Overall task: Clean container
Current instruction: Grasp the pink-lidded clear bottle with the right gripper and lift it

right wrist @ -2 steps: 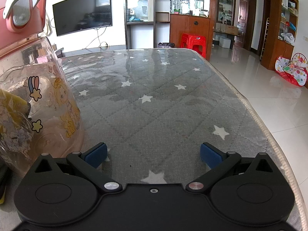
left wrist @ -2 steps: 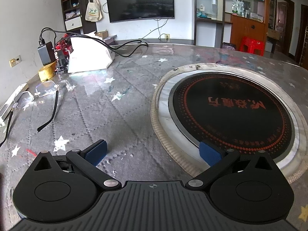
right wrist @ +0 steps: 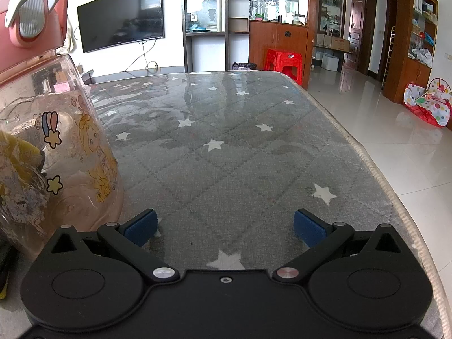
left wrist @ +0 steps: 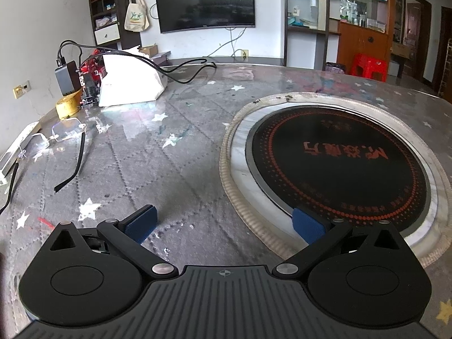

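A clear pink cartoon-printed water bottle (right wrist: 56, 152) with a pink lid and white handle (right wrist: 34, 14) stands upright at the left of the right wrist view, just left of my right gripper (right wrist: 226, 226). Something yellow shows through its wall. My right gripper is open and empty, low over the grey star-patterned table (right wrist: 240, 147). My left gripper (left wrist: 224, 221) is open and empty, low over the table, its right pad (left wrist: 306, 226) over the rim of a round black cooktop (left wrist: 339, 163). The bottle does not show in the left wrist view.
In the left wrist view, eyeglasses (left wrist: 65, 141) lie at the left; a white box (left wrist: 127, 84), black cables (left wrist: 175, 70), a charger (left wrist: 66, 77) and a yellow tape roll (left wrist: 66, 106) sit at the far left. The table's right edge (right wrist: 395, 186) drops to a tiled floor.
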`<state>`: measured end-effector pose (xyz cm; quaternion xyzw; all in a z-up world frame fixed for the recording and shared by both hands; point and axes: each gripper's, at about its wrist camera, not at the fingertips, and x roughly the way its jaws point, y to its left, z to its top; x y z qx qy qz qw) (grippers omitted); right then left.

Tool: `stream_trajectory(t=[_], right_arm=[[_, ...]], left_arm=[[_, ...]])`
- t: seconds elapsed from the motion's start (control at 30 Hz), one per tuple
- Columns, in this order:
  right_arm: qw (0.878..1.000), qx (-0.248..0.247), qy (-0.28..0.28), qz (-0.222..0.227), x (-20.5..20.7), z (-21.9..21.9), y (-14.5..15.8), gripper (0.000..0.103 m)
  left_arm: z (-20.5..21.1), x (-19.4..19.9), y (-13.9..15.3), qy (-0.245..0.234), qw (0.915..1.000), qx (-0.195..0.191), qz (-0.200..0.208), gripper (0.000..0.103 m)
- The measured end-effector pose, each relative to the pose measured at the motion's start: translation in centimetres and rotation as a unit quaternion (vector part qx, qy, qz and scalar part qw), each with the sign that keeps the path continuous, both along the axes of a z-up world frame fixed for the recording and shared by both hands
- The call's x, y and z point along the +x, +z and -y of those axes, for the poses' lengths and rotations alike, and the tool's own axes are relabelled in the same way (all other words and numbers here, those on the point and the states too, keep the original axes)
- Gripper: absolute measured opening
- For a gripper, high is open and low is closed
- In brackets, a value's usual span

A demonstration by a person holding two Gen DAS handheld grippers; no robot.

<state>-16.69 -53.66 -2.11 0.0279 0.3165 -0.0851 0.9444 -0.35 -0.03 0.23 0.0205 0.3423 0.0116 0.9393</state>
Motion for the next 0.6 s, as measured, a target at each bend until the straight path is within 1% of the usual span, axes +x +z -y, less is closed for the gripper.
stream_trajectory(t=[0.13, 0.2, 0.23, 0.3, 0.33, 0.47, 0.6], right_arm=[[1.000, 0.015, 0.003, 0.005, -0.1, 0.5, 0.1, 0.103], [1.000, 0.012, 0.001, 0.011, -0.3, 0.7, 0.2, 0.103], [1.000, -0.005, -0.002, 0.018, -0.7, -0.1, 0.5, 0.103], [1.000, -0.004, -0.006, 0.025, -1.2, -0.4, 0.8, 0.103], [1.000, -0.005, -0.006, 0.030, -1.6, -0.9, 1.0, 0.103], [0.999, -0.009, -0.004, 0.039, -2.4, -1.7, 1.6, 0.103], [0.999, -0.014, -0.002, 0.050, -3.1, -2.2, 2.1, 0.103]], left_arm=[[0.0, -0.6, 0.4, 0.006, 0.9999, -0.011, -0.003, 0.103], [0.2, -0.9, 0.6, 0.010, 0.9998, -0.018, -0.005, 0.103], [0.4, -1.0, 0.6, 0.012, 0.9997, -0.021, -0.007, 0.103], [0.5, -1.2, 0.7, 0.013, 0.9994, -0.030, -0.012, 0.103], [0.8, -1.4, 0.8, 0.011, 0.9993, -0.033, -0.014, 0.103], [2.5, -2.5, 1.2, -0.003, 0.9998, -0.018, -0.002, 0.103], [4.2, -3.5, 1.9, -0.026, 0.9989, -0.039, -0.005, 0.103]])
